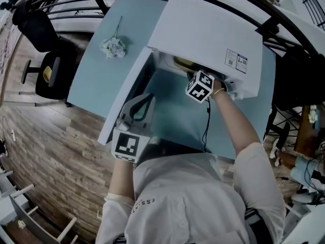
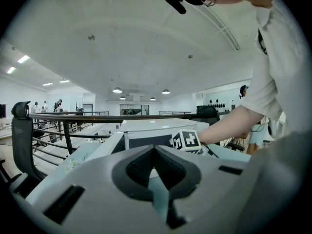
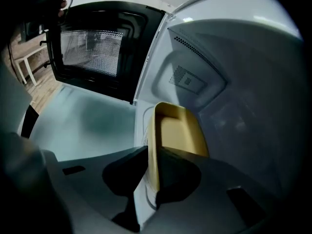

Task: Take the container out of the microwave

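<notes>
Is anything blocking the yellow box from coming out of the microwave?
Nothing visible does. The microwave's door stands wide open, off to the side, and the right gripper already clamps the yellow container's wall.

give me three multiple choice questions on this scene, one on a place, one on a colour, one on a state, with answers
1. Where is the container? A on top of the microwave; B inside the microwave; C held clear outside it.
2. What colour is the container? A yellow; B red; C black.
3. How does the right gripper stand? A open, away from the container; B shut on the container's wall; C out of sight.

Answers: B, the right gripper view shows it within the white cavity; A, its walls are yellow; B, the pads press its near wall from both sides.
</notes>
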